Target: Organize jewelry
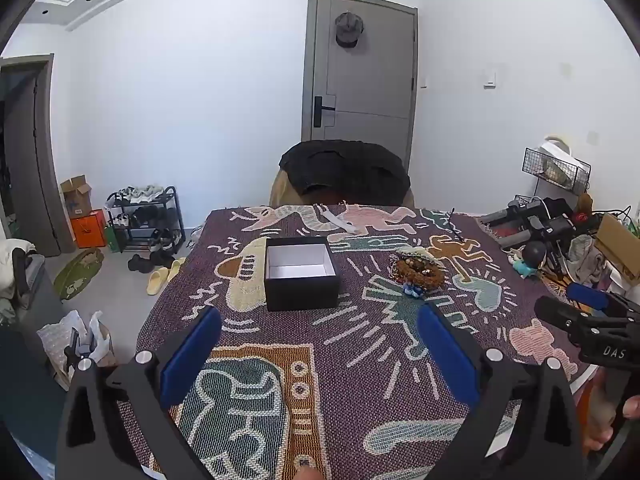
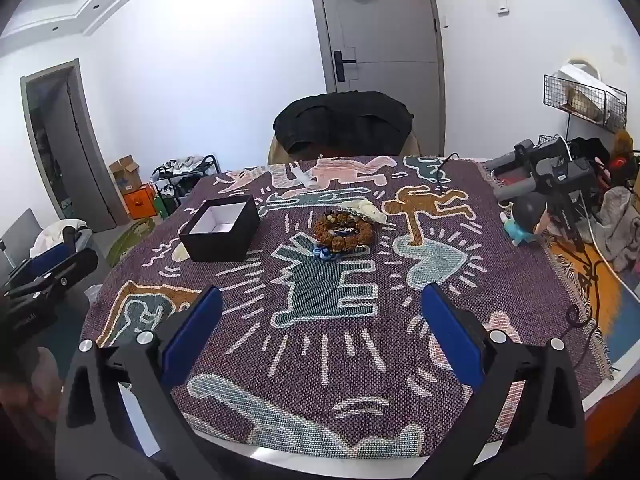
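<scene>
A black box (image 1: 301, 276) (image 2: 222, 230) with a white inside stands open and empty on the patterned cloth. To its right lies a pile of jewelry (image 1: 418, 270) (image 2: 344, 230): a brown beaded ring, a pale piece behind it and a small blue piece (image 1: 412, 290) (image 2: 326, 254) in front. My left gripper (image 1: 319, 320) hovers open over the near part of the table, well short of the box. My right gripper (image 2: 322, 300) is open too, nothing between its blue pads, facing the jewelry from a distance. Each gripper shows at the edge of the other's view.
The table wears a purple woven cloth (image 2: 328, 328) with cartoon figures. A chair with a black garment (image 1: 346, 172) stands at the far side. A small figurine (image 2: 526, 218), black gear (image 2: 552, 172) and cables crowd the right side. A shoe rack (image 1: 146, 216) stands on the floor at left.
</scene>
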Available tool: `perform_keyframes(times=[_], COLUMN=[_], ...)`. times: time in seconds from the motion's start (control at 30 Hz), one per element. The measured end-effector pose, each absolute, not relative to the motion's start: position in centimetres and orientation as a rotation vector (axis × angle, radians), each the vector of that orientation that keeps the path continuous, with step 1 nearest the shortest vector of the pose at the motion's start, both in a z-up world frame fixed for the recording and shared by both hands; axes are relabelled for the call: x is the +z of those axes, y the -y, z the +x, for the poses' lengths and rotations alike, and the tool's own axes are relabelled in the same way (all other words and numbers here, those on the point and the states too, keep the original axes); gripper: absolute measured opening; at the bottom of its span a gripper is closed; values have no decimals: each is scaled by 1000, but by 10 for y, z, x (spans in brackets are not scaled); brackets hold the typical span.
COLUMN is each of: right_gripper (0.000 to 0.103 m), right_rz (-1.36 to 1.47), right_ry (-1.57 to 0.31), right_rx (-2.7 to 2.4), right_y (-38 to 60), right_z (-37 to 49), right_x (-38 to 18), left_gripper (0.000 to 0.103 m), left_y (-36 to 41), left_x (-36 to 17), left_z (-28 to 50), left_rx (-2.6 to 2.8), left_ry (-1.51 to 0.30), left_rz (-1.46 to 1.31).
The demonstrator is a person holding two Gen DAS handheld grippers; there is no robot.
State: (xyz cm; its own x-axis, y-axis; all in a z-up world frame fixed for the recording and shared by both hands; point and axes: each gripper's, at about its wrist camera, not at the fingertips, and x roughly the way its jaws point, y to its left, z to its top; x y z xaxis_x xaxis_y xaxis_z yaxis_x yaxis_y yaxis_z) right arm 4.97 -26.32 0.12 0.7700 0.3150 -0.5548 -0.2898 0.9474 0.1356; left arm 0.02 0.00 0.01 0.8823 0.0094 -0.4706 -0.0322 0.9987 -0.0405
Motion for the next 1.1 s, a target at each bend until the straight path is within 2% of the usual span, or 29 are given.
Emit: perform_keyframes(times=[1.1], right_gripper=[99], right_rz=[20], right_ry=[-575], right_rx=[292], right_y=[267], right_z=[48], right_x=[5], left_gripper=[95], left_y=[3], left_x=[3], left_z=[-2], left_rx=[2], left_ry=[-471], left_rz=[-47])
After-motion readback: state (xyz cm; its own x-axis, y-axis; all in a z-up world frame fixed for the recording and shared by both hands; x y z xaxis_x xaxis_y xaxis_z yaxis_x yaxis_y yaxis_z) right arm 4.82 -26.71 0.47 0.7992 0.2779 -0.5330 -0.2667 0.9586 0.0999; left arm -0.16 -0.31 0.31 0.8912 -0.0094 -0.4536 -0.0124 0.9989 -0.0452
